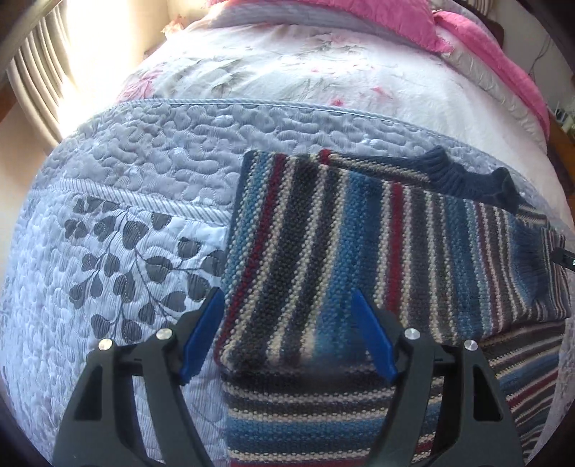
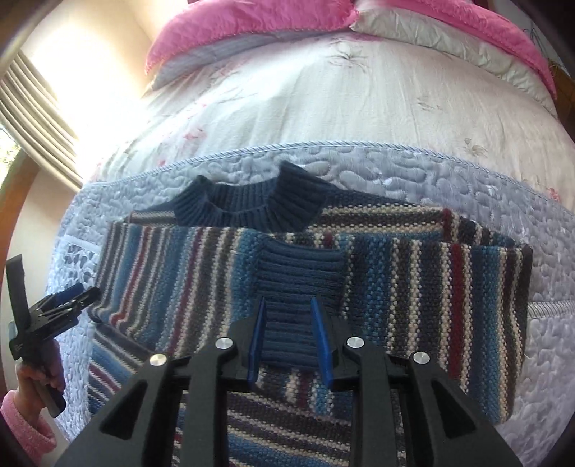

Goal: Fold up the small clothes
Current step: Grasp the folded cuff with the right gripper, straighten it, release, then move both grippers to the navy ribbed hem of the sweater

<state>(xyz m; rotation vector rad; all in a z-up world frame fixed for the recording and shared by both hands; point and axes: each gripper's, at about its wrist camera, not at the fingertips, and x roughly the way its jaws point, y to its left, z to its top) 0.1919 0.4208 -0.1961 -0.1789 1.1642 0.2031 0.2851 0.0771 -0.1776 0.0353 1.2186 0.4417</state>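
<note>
Looking along both tools, we see a small knitted sweater striped in blue, cream, dark grey and maroon (image 1: 323, 230) lying flat on a pale lilac quilted bedspread with grey leaf print (image 1: 118, 222) that covers the near part of the bed. Both sleeves are folded across the chest, so their stripes run crosswise to the stripes of the body below. The ribbed navy collar (image 2: 248, 204) lies at the far edge of the garment, towards a white floral duvet (image 2: 323, 97) and a pink quilted cover (image 2: 251, 18) farther up the bed.

Our left gripper (image 1: 287, 337) hovers over the outer end of one folded sleeve, at the sweater's side edge. Its jaws stand wide apart with nothing between them; one blue pad is over the bedspread beside the knit, the other over the stripes.

Our right gripper (image 2: 289, 337) sits over the ribbed navy cuff (image 2: 298, 273) of the other folded sleeve. Its jaws are partly open, one on either side of the cuff, and we cannot tell whether they press on it.

In the right wrist view, a hand (image 2: 39, 377) in a fuzzy pink sleeve (image 2: 25, 427) holds the left tool at the sweater's edge. Beige curtains (image 1: 39, 72) hang at the bright window beyond the bed.
</note>
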